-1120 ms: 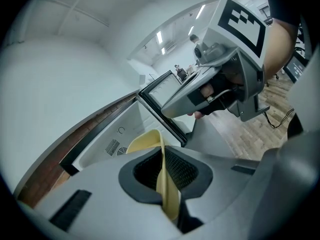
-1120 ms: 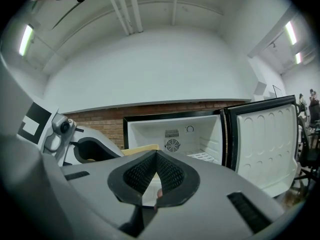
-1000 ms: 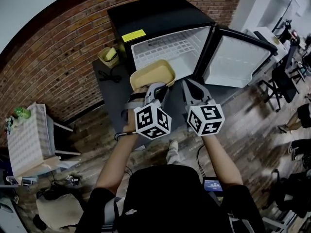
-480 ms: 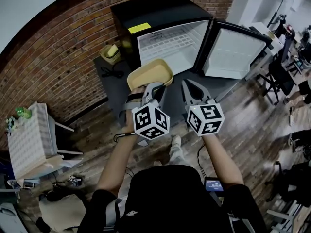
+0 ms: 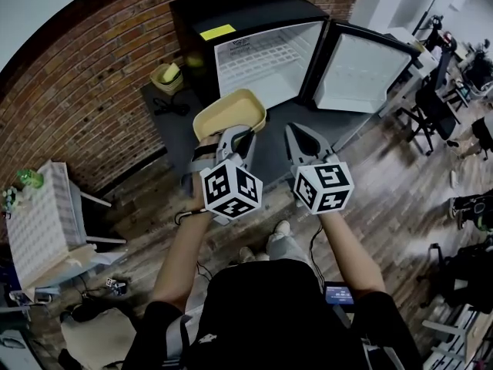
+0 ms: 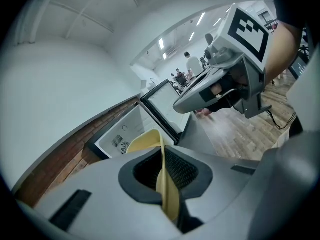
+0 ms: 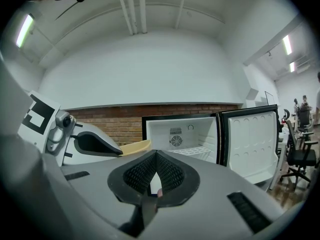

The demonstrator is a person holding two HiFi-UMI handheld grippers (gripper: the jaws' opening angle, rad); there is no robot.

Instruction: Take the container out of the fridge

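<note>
A shallow yellow container (image 5: 229, 112) hangs in the air in front of the open black fridge (image 5: 231, 10). My left gripper (image 5: 239, 139) is shut on its near rim, and in the left gripper view the yellow wall (image 6: 166, 186) stands pinched between the two dark pads. My right gripper (image 5: 296, 132) is beside it on the right, shut and holding nothing, its jaws meeting at the tip (image 7: 156, 155). From the right gripper view the fridge (image 7: 186, 133) is open with white wire shelves, and the container's edge (image 7: 136, 146) shows to the left.
The fridge door (image 5: 362, 72) swings wide to the right. A small yellow bin (image 5: 168, 76) sits on the floor left of the fridge, by the brick wall. A white table (image 5: 42, 218) is at the far left, and office chairs (image 5: 431, 106) at the right.
Both grippers and the yellow container have drawn back from the fridge and shifted slightly left. The grip on the container is unchanged.
</note>
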